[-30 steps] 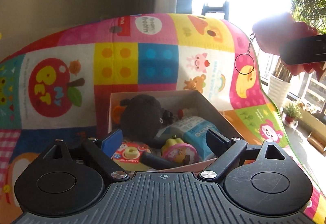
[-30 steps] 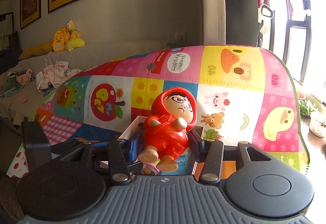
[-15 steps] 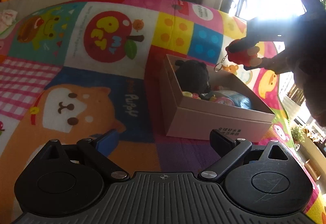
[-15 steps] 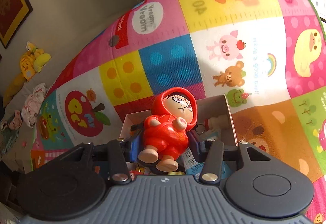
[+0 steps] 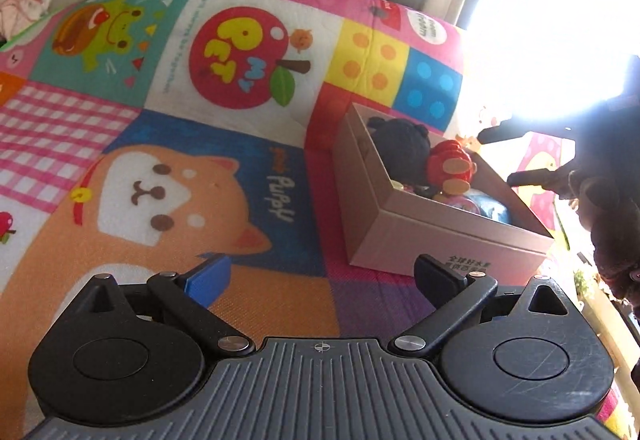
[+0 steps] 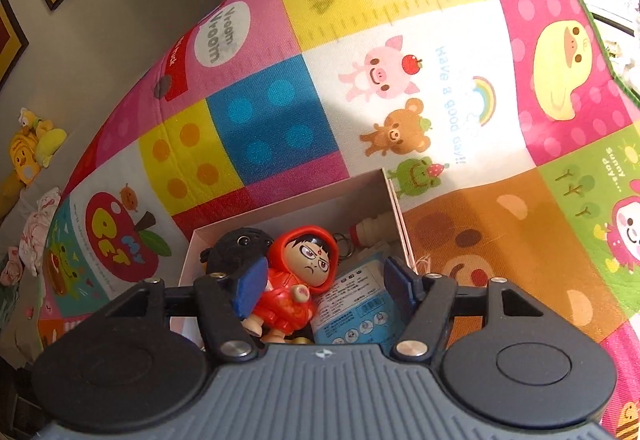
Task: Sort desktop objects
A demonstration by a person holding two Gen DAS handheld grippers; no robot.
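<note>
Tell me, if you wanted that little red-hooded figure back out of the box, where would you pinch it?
Probably across the round hooded head of the red-hooded figure, coming from above. It lies face-up on top of the other things in the cardboard box, the black plush tight against one side, so the head stands clearest. The right gripper is opening, its pads off the figure.

Right hand-held gripper (image 6: 323, 282) opening over red-hooded figurine (image 6: 298, 280) in box (image 6: 320, 200).

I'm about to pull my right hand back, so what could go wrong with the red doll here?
1. The red hooded doll lies against the right gripper's left pad while the jaws are opening; pulling back could drag it out of the cardboard box.
2. It rests on piled toys beside the black plush and may tip.
</note>
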